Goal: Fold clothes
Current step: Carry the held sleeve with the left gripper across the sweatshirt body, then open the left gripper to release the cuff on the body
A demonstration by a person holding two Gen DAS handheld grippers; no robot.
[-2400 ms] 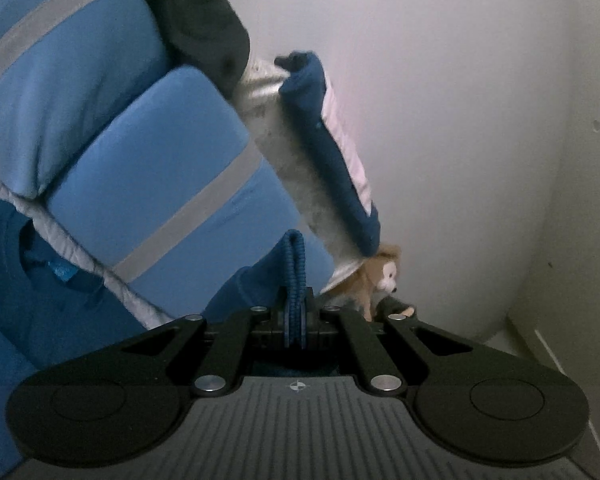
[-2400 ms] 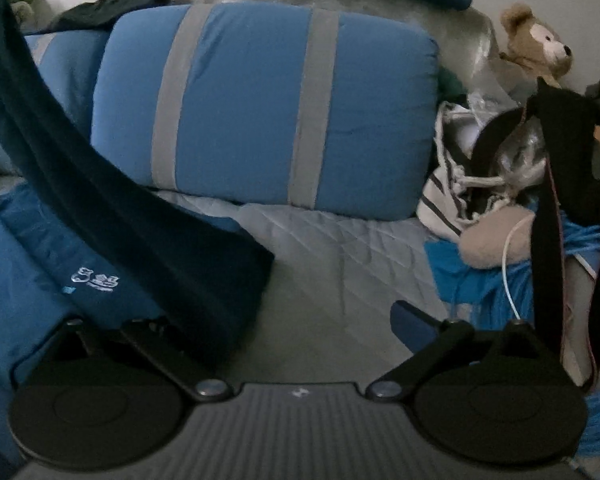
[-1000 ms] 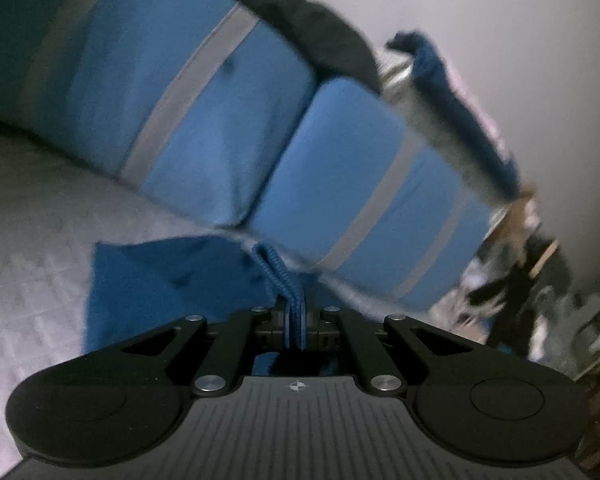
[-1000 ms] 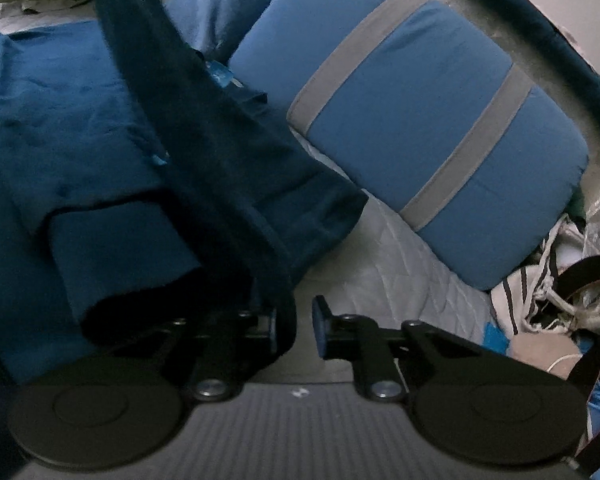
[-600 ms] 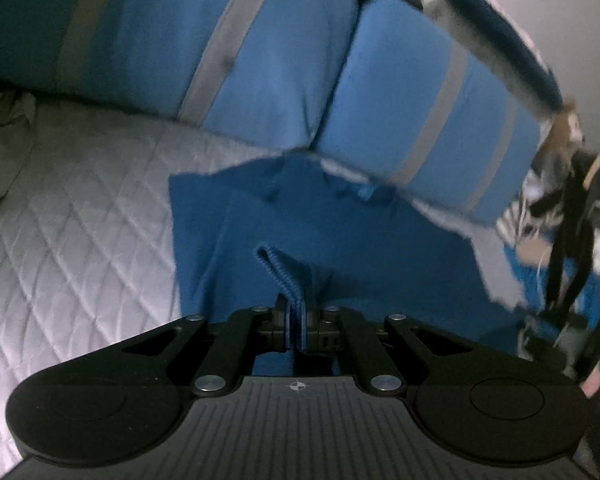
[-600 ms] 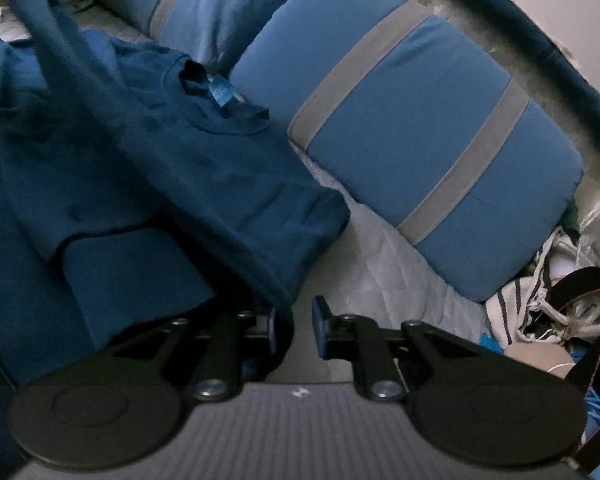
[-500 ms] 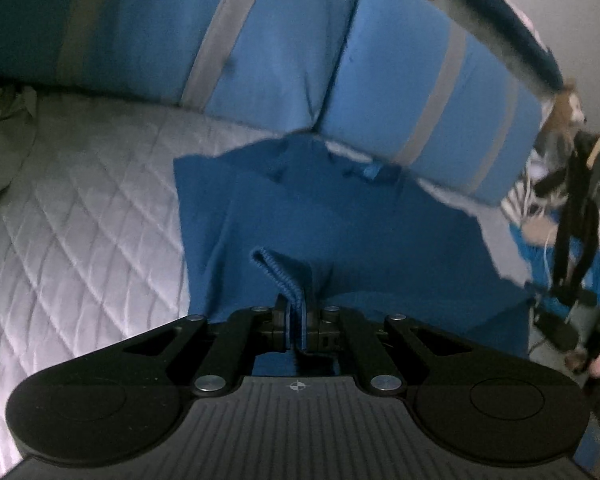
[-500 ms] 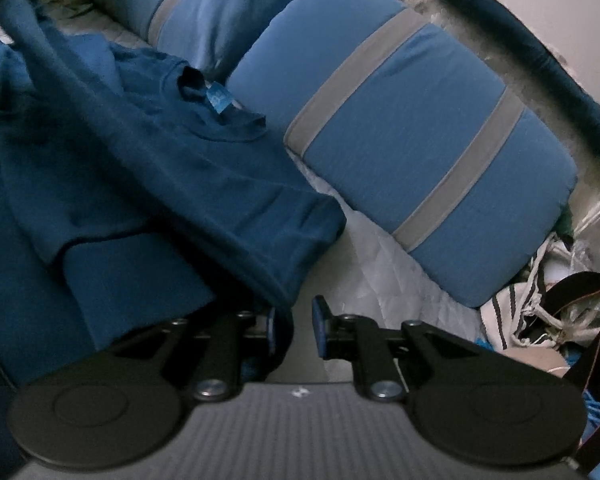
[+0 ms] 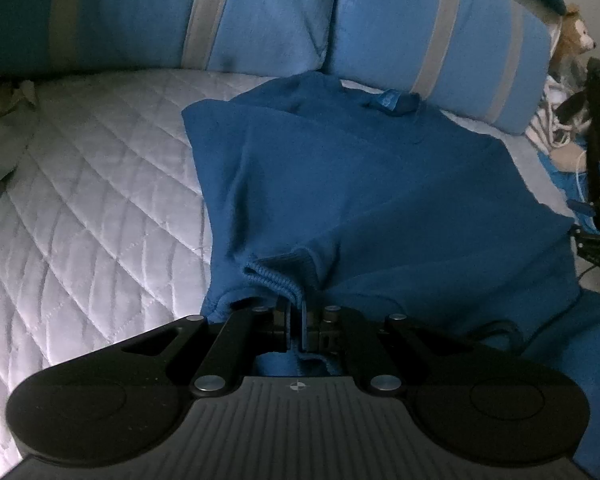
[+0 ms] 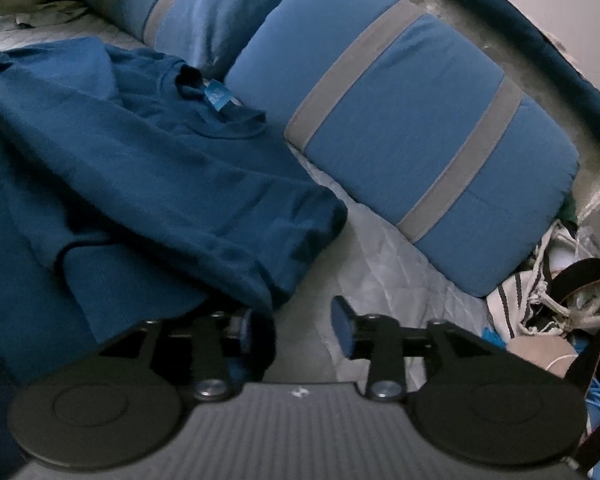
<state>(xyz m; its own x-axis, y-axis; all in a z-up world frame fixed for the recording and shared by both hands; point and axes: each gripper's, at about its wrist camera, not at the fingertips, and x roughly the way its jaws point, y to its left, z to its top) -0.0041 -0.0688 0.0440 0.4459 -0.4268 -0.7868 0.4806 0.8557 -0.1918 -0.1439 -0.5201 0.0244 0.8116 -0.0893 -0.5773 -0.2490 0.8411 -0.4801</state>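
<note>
A dark blue sweatshirt (image 9: 380,184) lies on the quilted bed, its collar with a light blue tag (image 9: 392,101) toward the pillows. My left gripper (image 9: 296,328) is shut on the ribbed cuff (image 9: 276,276) of a sleeve, held low over the shirt's body. In the right wrist view the same sweatshirt (image 10: 160,168) spreads to the left, a folded edge reaching my right gripper (image 10: 296,326). Its jaws are opening; the cloth drapes over the left finger and the gap between the pads shows only the bed.
Two blue pillows with grey stripes (image 9: 440,40) (image 10: 412,128) lean along the back of the white quilted bedcover (image 9: 92,184). A heap of bags, straps and a soft toy (image 10: 560,300) fills the right side. Crumpled cloth (image 9: 4,120) lies at the far left.
My left gripper came down with the cuff, laying the sleeve across the shirt. My right gripper's jaws spread wider and the cloth that hung from it now lies slack on the bed.
</note>
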